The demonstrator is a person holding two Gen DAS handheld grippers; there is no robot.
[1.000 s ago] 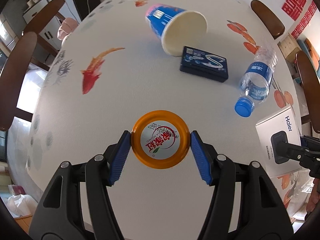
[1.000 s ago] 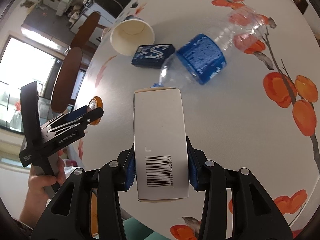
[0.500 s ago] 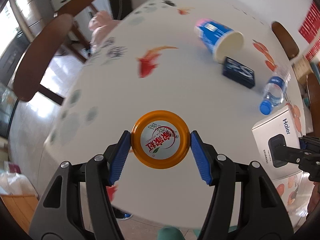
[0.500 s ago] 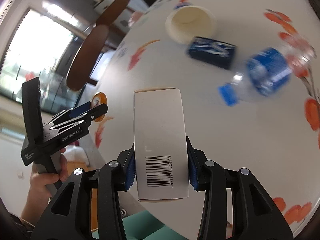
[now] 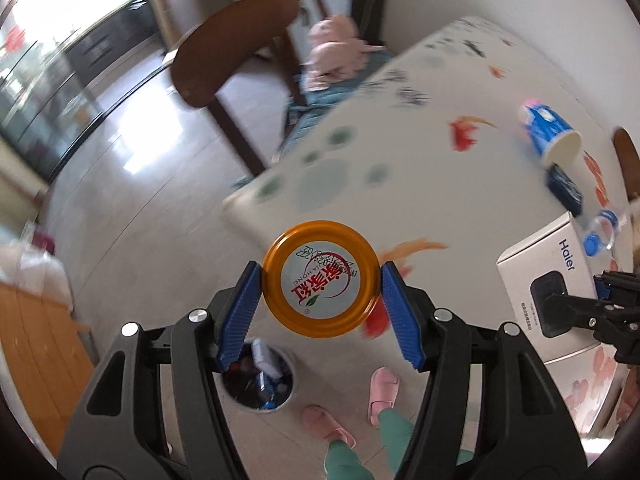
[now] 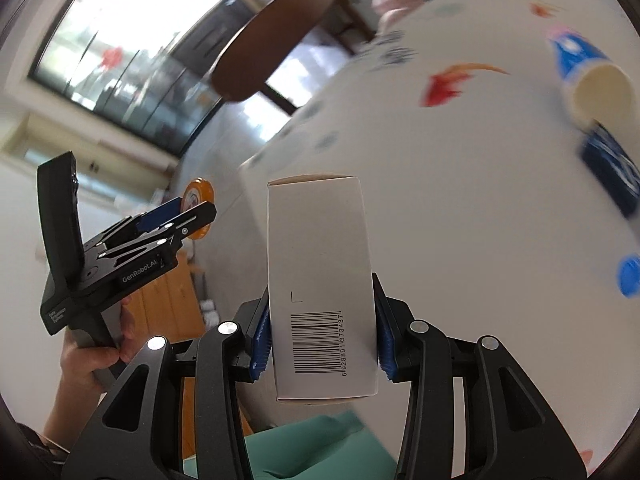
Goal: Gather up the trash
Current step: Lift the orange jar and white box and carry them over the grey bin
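My left tool (image 5: 320, 280) is clamped on a round orange-rimmed lid or can end (image 5: 321, 278), its blue pads pressing both sides, the printed white face with red characters turned toward the camera. It hangs off the worktop, out past the worktop's near edge and over the floor. Directly beneath it on the tiled floor stands a round trash bin (image 5: 259, 380) already holding mixed scraps, partly hidden by the left finger. Beside the bin I see my own pink slippers (image 5: 383, 388) and green trouser legs (image 5: 352, 456).

My right tool (image 6: 322, 340) is clamped on a white carton (image 6: 320, 280) with a barcode on the face toward me; the pads grip its two long sides and the box stands up between them. From the left wrist view the same carton (image 5: 548, 280) shows a printed brand name and a dark product picture, held off to the right, level with the lid. In the right wrist view my left hand (image 6: 92, 356) grips the handle of the other tool, with the orange lid (image 6: 198, 208) seen edge-on at its tip.

Farther off, the worktop (image 5: 420, 184) carries a white cloth printed with red fish and grey-green spots. Toward its far right edge lies a blue-and-white paper cup (image 5: 550, 136) on its side, mouth open toward me, a dark blue flat pack (image 5: 566, 188) just beside it, and a clear bottle with a blue cap (image 5: 600, 232) nearer the edge. Brown wooden chairs (image 5: 236, 52) stand beyond the worktop's far left corner. The background is motion-blurred.
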